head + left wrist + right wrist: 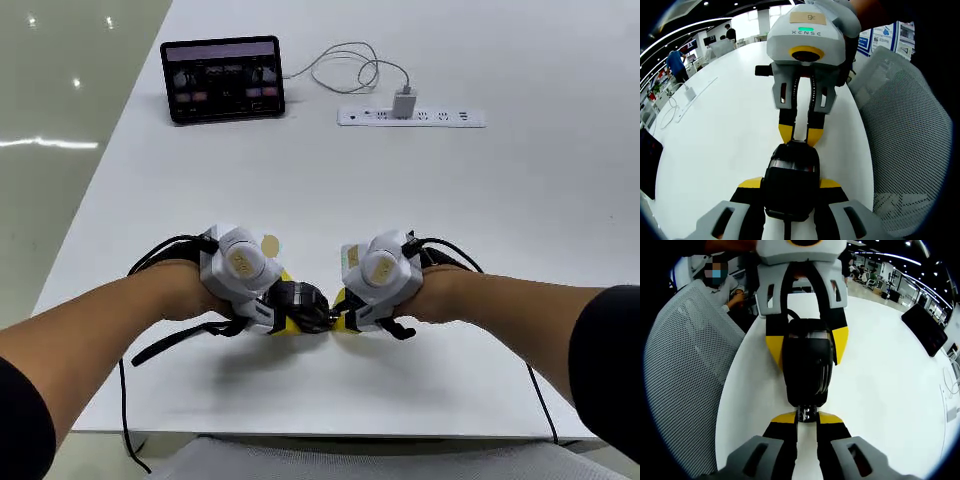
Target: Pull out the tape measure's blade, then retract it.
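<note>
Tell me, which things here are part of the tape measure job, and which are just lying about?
Job in hand: tape measure, its body clamped by the left hand-held gripper, its blade tip pinched by the right hand-held gripper.

Lying about: tablet, power strip, charger, mesh chair.

Left tool (295, 306) and right tool (338, 310): pale grey housings, yellow-tipped black jaws, trailing black cables (175, 340). Dark sleeves (612, 360) on both arms.
</note>
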Motion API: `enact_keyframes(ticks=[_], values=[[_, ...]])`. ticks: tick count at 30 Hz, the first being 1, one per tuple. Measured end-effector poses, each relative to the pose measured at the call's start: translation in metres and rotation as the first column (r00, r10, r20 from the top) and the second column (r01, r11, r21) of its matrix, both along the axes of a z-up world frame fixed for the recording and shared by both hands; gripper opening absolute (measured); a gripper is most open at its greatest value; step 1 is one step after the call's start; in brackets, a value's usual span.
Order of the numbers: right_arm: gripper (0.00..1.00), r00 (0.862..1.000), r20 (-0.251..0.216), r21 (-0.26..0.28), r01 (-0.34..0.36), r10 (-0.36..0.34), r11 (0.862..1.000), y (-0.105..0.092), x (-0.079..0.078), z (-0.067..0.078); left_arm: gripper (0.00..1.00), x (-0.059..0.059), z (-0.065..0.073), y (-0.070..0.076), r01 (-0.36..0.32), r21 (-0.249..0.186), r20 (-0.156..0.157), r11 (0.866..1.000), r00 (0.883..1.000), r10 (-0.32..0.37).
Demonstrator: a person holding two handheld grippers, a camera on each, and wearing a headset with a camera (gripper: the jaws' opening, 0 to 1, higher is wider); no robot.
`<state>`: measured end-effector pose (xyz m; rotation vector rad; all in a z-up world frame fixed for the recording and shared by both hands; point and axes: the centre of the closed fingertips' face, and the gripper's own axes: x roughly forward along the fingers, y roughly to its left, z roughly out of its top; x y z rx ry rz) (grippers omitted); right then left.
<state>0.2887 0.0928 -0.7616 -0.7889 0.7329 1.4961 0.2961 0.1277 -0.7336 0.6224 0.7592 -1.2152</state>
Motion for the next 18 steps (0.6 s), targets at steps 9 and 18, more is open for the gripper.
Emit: enact_keyframes(ticks=[9,18], values=[[0.12,1.000,0.012,-0.011,-0.006,0.006,1.000,-0.0016,-0.0009,-0.0001,0.34,0.0007,-0.0004,0.0002,-0.010,-0.011,-0.002,1.000,1.000,0.010],[0.12,1.000,-0.012,0.007,0.006,-0.006,1.000,0.0050,-0.0003,-0.0002,0.34,0.0009,-0.0005,0.0001,-0.019,-0.026,-0.012,0.999,1.000,0.019]])
